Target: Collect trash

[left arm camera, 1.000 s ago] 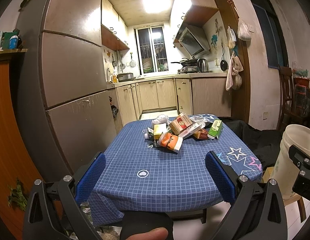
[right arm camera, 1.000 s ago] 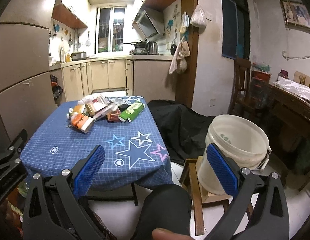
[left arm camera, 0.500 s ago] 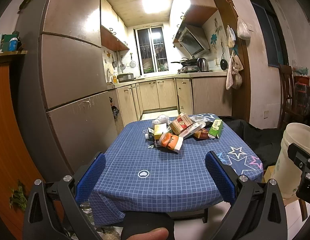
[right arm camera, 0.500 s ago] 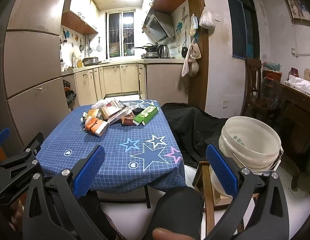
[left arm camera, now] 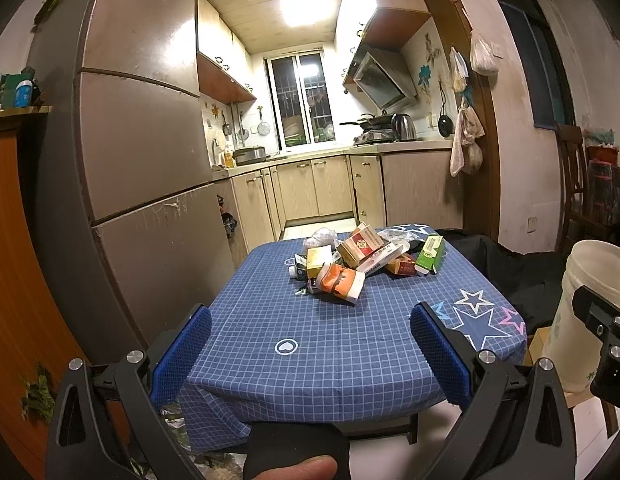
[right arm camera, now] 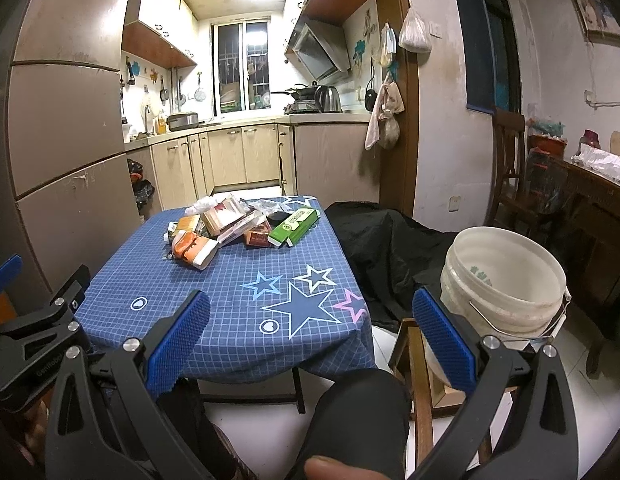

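Observation:
A heap of trash lies at the far side of a low table with a blue checked cloth [left arm camera: 310,344]: an orange-and-white packet [left arm camera: 338,282], a red-and-cream box [left arm camera: 360,245], a green box [left arm camera: 430,254] and others. It also shows in the right wrist view, with the orange packet [right arm camera: 194,250] and green box [right arm camera: 293,226] on the cloth [right arm camera: 237,300]. My left gripper [left arm camera: 310,344] is open and empty, short of the table's near edge. My right gripper [right arm camera: 310,332] is open and empty, near the table's right corner.
A white plastic bucket [right arm camera: 506,280] stands on a wooden stool [right arm camera: 414,364] right of the table; it shows in the left wrist view [left arm camera: 590,300] too. A large fridge [left arm camera: 141,184] stands at the left. A black cloth [right arm camera: 390,240] lies beyond the table. Kitchen cabinets [left arm camera: 318,188] are behind.
Both grippers have risen and come slightly closer to the table. The right view has swung left, so the table sits more central. Both stay open.

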Demonstrator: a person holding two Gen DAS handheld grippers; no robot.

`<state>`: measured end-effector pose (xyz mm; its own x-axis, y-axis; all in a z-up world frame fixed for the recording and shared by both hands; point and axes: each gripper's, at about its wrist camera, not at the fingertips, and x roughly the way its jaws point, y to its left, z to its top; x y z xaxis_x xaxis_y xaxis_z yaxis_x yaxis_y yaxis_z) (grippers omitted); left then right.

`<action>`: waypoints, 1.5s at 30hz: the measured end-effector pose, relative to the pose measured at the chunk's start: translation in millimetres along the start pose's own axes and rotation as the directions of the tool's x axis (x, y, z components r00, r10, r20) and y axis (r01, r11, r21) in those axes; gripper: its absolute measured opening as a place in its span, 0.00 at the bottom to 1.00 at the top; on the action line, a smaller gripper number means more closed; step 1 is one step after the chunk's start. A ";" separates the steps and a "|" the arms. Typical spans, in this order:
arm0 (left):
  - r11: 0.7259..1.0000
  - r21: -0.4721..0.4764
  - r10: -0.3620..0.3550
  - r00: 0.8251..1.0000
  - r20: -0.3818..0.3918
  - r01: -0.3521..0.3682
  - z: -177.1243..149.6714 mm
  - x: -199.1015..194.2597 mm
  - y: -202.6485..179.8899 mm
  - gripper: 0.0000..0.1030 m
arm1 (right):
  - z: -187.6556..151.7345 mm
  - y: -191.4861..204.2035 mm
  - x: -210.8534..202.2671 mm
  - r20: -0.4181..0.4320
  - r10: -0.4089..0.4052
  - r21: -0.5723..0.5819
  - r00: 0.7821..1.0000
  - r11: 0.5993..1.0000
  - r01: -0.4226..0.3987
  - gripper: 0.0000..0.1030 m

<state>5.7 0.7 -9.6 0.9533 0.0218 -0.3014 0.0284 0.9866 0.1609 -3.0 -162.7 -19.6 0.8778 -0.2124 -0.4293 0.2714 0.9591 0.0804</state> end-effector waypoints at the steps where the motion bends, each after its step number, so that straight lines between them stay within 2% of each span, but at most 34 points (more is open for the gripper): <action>1: 1.000 0.002 0.001 1.000 0.000 -0.001 -0.2 -0.8 0.6 0.97 | -0.1 0.2 0.3 -0.001 0.001 0.001 1.000 1.000 -0.001 0.95; 16: 1.000 0.001 0.001 1.000 -0.003 -0.001 -1.0 0.0 -0.1 0.97 | -3.5 3.2 0.5 -0.001 0.038 0.002 0.999 0.999 -0.038 0.95; 33: 1.000 0.012 0.002 1.000 -0.009 -0.002 -3.8 -0.4 -1.5 0.97 | -3.1 -1.4 1.2 -0.022 0.038 0.014 0.999 0.999 -0.038 0.95; 36: 1.000 0.009 -0.021 0.999 -0.032 0.022 -5.4 -1.0 -2.9 0.97 | -5.1 -4.2 3.4 -0.037 0.037 0.029 0.999 0.999 -0.036 0.95; 40: 0.999 0.009 -0.032 0.997 -0.075 0.033 -7.5 1.7 -1.5 0.97 | -10.0 -16.3 9.9 -0.083 0.081 0.106 0.993 0.992 -0.072 0.95; 45: 0.998 -0.035 -0.051 0.995 -0.082 0.048 -8.3 5.5 7.7 0.97 | -9.3 -24.8 17.3 -0.084 0.228 0.195 0.970 0.958 -0.208 0.95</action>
<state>8.6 9.8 -17.9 0.9226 -0.0154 -0.3856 0.0639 0.9915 0.1133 1.7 -188.5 -37.4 0.8801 0.0282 -0.4739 0.1545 0.9269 0.3421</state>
